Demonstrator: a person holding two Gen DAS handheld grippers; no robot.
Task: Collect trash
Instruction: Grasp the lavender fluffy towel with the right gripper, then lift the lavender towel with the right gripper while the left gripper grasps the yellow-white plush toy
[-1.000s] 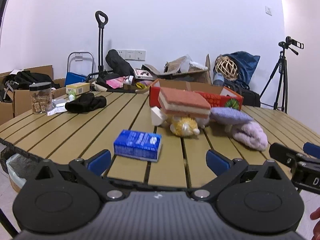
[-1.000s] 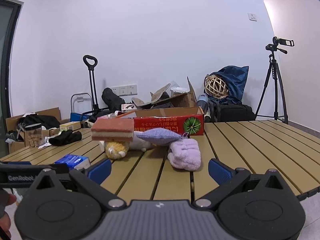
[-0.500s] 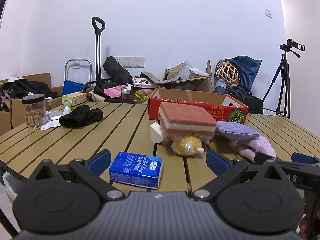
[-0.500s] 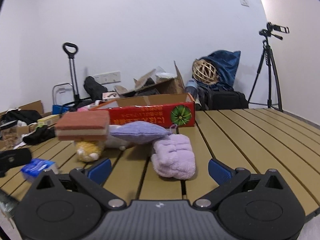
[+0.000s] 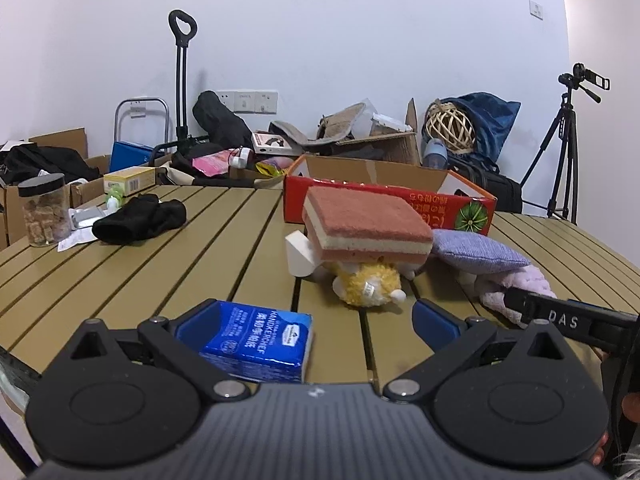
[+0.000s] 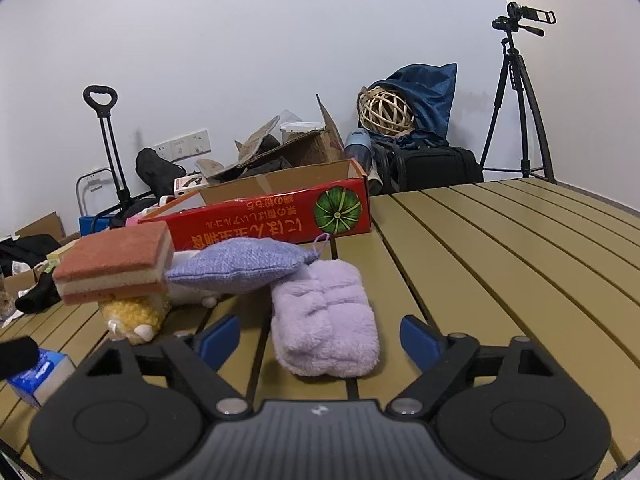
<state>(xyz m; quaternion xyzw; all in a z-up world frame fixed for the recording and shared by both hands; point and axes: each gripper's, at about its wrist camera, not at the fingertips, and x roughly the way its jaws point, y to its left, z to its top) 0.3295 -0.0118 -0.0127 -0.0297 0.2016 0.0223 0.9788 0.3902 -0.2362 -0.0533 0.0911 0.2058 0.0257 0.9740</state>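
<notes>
Grippers hover at the near edge of a slatted table. Left gripper, jaws spread wide, brackets a blue tissue pack lying flat on the slats. Right gripper, jaws likewise apart, frames a lilac fluffy cloth. A red cardboard box stands open behind, near a layered sponge.

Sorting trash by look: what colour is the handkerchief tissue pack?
Blue tissue pack with white lettering, clearest in the left wrist view.
</notes>
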